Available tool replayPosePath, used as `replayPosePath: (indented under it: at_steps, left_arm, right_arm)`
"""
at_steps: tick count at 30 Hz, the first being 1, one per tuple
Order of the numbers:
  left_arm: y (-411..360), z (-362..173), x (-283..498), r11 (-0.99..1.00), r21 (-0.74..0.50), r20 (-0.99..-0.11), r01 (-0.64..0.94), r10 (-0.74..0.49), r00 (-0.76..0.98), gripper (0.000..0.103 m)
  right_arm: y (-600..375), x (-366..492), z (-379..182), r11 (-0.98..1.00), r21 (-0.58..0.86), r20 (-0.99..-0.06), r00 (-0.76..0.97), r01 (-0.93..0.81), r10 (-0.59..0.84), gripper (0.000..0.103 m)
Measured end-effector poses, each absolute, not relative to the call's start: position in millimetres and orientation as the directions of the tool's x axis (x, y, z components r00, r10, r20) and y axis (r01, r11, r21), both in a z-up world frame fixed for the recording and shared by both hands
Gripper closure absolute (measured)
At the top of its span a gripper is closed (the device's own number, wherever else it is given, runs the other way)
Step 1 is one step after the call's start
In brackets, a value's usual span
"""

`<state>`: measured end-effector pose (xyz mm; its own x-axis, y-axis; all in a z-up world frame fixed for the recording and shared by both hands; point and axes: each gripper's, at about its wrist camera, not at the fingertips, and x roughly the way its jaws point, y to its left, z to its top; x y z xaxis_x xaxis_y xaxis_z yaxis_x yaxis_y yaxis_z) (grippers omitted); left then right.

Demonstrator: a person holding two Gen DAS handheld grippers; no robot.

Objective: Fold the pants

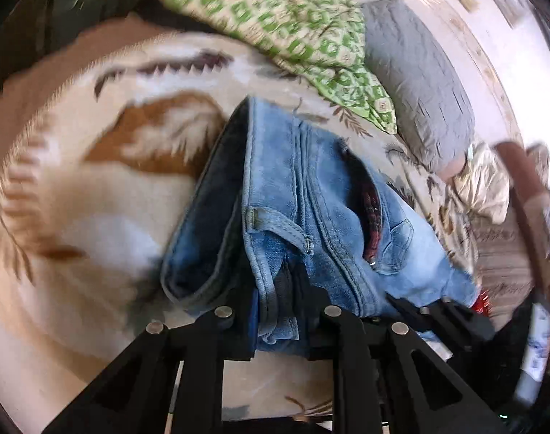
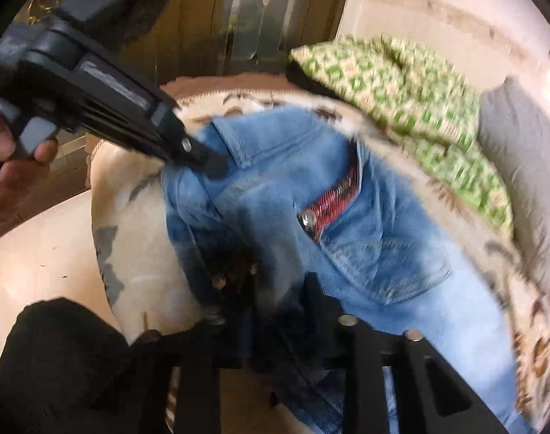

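Light blue jeans [image 1: 311,188] lie bunched on a cream blanket, waist end toward me, with red plaid lining [image 1: 370,224] showing in a pocket. My left gripper [image 1: 275,322] is shut on the waistband fold, and denim fills the space between its fingers. In the right wrist view my right gripper [image 2: 275,311] is shut on a dark bunched part of the jeans [image 2: 365,253] near the fly. The left gripper [image 2: 210,162] comes in from the upper left with its tip on the denim, a hand behind it. The right gripper [image 1: 437,311] shows at the lower right of the left wrist view.
A green patterned pillow [image 1: 293,25] and a grey pillow [image 1: 419,83] lie behind the jeans on the bed blanket [image 1: 94,181]. A person's black-clad leg [image 2: 58,361] stands at the bed's edge over pale floor [image 2: 33,246]. A wooden door [image 2: 239,18] is beyond.
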<state>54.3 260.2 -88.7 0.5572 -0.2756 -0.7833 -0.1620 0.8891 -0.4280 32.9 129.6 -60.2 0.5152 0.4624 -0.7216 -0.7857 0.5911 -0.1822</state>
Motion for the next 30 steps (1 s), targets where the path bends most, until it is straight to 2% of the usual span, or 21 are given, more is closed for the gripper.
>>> replayPosePath:
  at_steps: [4,8,10,11,12,13,14,15,16,17,18,21,23,27,30]
  left_arm:
    - [274.6,-60.7,45.5,0.887,-0.442,-0.727,-0.135,-0.266,0.633,0.086]
    - [270.5,-85.5,51.8,0.936,-0.325,-0.815,-0.139,-0.203,0.543,0.085]
    - [267.3,-116.9,56.3,0.951,-0.267,-0.865,-0.158,-0.164,0.474,0.08]
    - [268.9,-122.4,55.0,0.949,-0.267,-0.861,-0.166,-0.158,0.484,0.071]
    - [273.1,-128.1,53.3,0.937,-0.302,-0.845,-0.175,-0.178,0.504,0.068]
    - [277.0,-129.2,51.1,0.923,-0.337,-0.833,-0.187,-0.2,0.517,0.066]
    - [281.7,-128.8,49.6,0.9,-0.39,-0.814,-0.195,-0.238,0.53,0.056]
    - [283.2,-127.4,48.1,0.886,-0.422,-0.802,-0.193,-0.265,0.535,0.041]
    - [284.1,-122.7,45.0,0.873,-0.45,-0.786,-0.189,-0.286,0.549,0.034]
    - [282.1,-117.3,42.5,0.878,-0.435,-0.786,-0.202,-0.261,0.561,0.015]
    - [281.2,-108.0,37.9,0.893,-0.382,-0.795,-0.24,-0.185,0.578,0.003]
    - [274.9,-79.2,28.6,0.896,-0.397,-0.735,-0.2,-0.18,0.654,0.003]
    - [259.2,-58.9,26.8,0.918,-0.363,-0.719,-0.163,-0.164,0.675,0.002]
    - [190.4,-27.9,53.1,0.966,-0.246,-0.704,0.081,-0.236,0.67,0.0]
    - [133.9,-25.0,92.4,0.953,-0.2,-0.712,0.228,-0.301,0.635,0.0]
  right_arm:
    - [130.4,23.7,-38.7,0.59,-0.171,-0.662,0.536,-0.789,0.524,0.083]
    - [150.9,19.7,-55.8,0.569,-0.191,-0.701,0.517,-0.8,0.492,0.082]
    - [159.0,19.9,-76.7,0.564,-0.2,-0.744,0.498,-0.801,0.445,0.074]
    - [159.6,16.0,-79.4,0.565,-0.22,-0.728,0.519,-0.796,0.448,0.061]
    - [160.5,12.3,-81.6,0.557,-0.24,-0.72,0.53,-0.795,0.447,0.041]
    - [162.1,8.6,-85.6,0.542,-0.258,-0.733,0.528,-0.8,0.43,0.006]
    - [162.1,7.1,-90.3,0.533,-0.26,-0.752,0.515,-0.805,0.412,0.005]
    - [156.1,6.0,-90.3,0.547,-0.255,-0.739,0.526,-0.798,0.422,0.005]
    - [150.5,6.5,-88.6,0.555,-0.245,-0.731,0.527,-0.795,0.433,0.005]
    - [142.7,7.4,-85.3,0.563,-0.231,-0.727,0.526,-0.794,0.442,0.005]
    - [132.8,7.6,-79.8,0.58,-0.219,-0.711,0.535,-0.785,0.456,0.005]
    - [93.7,7.3,-60.7,0.642,-0.161,-0.66,0.565,-0.75,0.495,0.005]
    - [59.2,9.6,-48.3,0.696,-0.112,-0.626,0.594,-0.709,0.505,0.005]
    - [-38.3,24.1,-37.5,0.828,0.118,-0.602,0.624,-0.548,0.499,0.005]
    - [-113.6,34.0,-44.2,0.897,0.268,-0.612,0.657,-0.352,0.44,0.005]
